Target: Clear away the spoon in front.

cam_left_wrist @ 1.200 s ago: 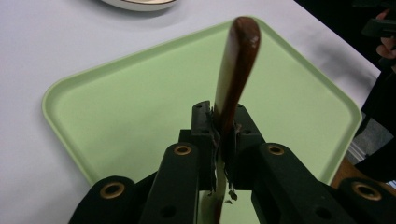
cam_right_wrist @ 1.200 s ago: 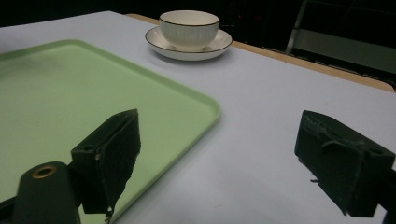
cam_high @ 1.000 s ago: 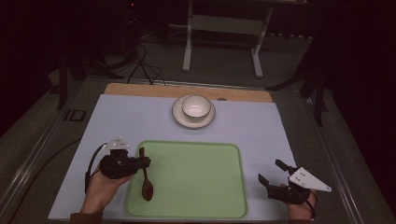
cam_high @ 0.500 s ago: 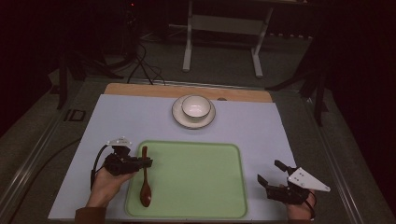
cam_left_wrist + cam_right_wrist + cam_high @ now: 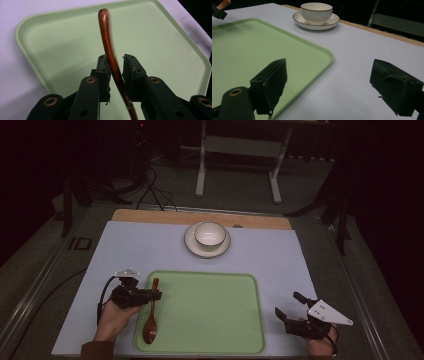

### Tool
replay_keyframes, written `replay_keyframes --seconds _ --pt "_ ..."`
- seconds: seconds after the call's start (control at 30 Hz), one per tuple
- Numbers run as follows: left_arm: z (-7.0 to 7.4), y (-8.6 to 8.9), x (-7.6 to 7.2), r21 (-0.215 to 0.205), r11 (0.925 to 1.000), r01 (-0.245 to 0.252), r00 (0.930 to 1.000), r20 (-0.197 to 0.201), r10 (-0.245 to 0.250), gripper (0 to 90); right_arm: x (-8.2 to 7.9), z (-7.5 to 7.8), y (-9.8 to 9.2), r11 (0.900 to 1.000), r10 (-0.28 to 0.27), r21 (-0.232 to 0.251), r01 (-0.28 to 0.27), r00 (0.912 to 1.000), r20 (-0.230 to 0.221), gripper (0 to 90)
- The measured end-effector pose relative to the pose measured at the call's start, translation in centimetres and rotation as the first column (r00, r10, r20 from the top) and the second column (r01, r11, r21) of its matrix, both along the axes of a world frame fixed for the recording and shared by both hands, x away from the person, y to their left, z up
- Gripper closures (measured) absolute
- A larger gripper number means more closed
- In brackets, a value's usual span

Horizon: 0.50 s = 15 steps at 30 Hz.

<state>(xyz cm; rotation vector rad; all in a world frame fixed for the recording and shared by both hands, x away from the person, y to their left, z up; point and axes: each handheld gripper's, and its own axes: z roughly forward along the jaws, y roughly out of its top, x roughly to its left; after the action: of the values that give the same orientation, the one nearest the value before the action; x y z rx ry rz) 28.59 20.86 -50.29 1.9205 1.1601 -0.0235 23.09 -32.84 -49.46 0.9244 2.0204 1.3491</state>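
- Brown wooden spoon (image 5: 151,317) lies along the left edge of the pale green rectangular plastic tray (image 5: 210,320) on the bench.
- Left gripper (image 5: 156,295): fingers (image 5: 103,71) have just been opening; the spoon handle passes between them, grip slackened.
- Right gripper (image 5: 290,306): fingers wide, empty, right of the tray.

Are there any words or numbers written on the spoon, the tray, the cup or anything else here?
None can be read.
Spoon: plain wood, no marks.
Tray: plain green.
Cup and saucer: plain white with a dark rim line.
Small square outline on the floor left of the table: a shape, no letters visible.
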Motion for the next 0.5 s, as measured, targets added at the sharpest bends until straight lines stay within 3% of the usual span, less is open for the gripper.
replay_keyframes --seconds 0.1,0.2,0.27,0.4,0.5 --pt "-0.36 -0.48 0.11 0.057 0.9983 -0.010 0.9999 0.014 0.009 69.6 -0.04 0.00 0.06 1.000 0.003 -0.003 -0.003 1.0000 -0.001 13.9" --pt "-0.51 -0.57 0.19 0.062 0.9980 -0.010 0.9998 0.015 0.009 68.1 -0.07 0.01 0.09 1.000 0.004 -0.004 -0.004 1.0000 -0.003 13.9" --pt "-0.92 -0.84 0.38 0.101 0.9944 -0.030 0.9995 0.014 0.029 66.2 -0.11 0.02 0.08 1.000 0.007 -0.005 -0.007 1.0000 -0.003 13.9" --pt "-0.97 -0.93 0.41 0.119 0.9923 -0.033 0.9994 0.017 0.031 66.3 -0.12 0.02 0.09 1.000 0.008 -0.005 -0.008 1.0000 -0.003 13.9" --pt "-1.07 -1.10 0.48 0.156 0.9859 -0.061 0.9978 0.035 0.056 64.7 -0.14 0.01 0.13 1.000 0.013 -0.007 -0.013 0.9999 -0.005 13.9"
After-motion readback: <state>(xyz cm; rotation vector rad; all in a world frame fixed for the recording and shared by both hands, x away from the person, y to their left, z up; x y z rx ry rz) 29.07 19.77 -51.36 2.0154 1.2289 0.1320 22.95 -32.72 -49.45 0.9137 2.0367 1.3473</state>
